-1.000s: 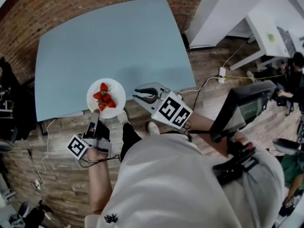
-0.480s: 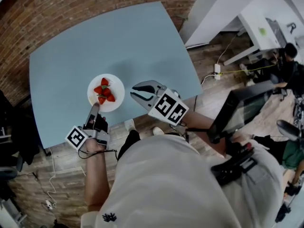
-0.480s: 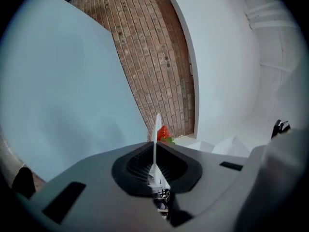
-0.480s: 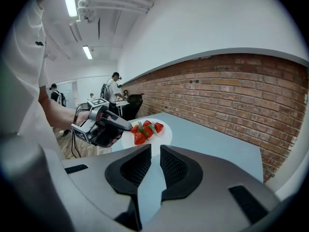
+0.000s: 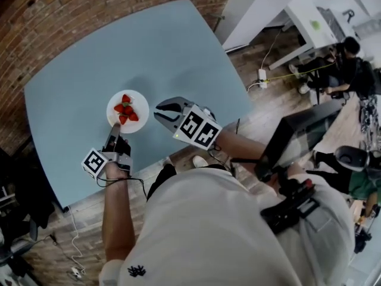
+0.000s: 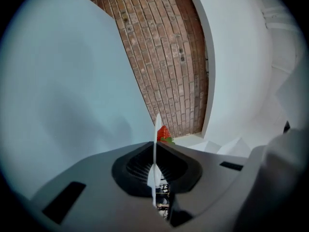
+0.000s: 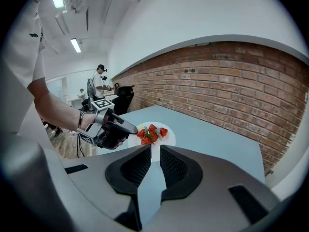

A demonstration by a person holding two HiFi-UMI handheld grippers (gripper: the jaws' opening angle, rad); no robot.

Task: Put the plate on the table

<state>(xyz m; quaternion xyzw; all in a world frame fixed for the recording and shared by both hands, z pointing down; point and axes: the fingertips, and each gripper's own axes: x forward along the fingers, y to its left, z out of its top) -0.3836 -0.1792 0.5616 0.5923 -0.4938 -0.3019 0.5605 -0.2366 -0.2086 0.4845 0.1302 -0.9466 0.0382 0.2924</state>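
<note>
A white plate [image 5: 138, 106] with several strawberries [image 5: 125, 110] hangs low over the pale blue table [image 5: 172, 46], near its front edge. My left gripper [image 5: 112, 129] is shut on the plate's near rim. In the left gripper view the plate [image 6: 157, 127] shows edge-on between the pads, with a strawberry [image 6: 163, 133] behind it. My right gripper [image 5: 166, 109] hovers just right of the plate, its jaws slightly apart and empty. The right gripper view shows the plate [image 7: 169, 136] and my left gripper [image 7: 129, 128] ahead of the right gripper [image 7: 154, 152]. Whether the plate touches the table I cannot tell.
A brick wall [image 5: 89, 5] runs along the table's far side. White desks [image 5: 309, 16] and a seated person [image 5: 348, 64] are at the right, with cables [image 5: 262, 79] on the wooden floor. A person [image 7: 100, 79] stands far back in the right gripper view.
Both grippers have moved forward from the table's front edge to over its surface, and the left one has carried the plate with it. The plate sits lower and farther in.
</note>
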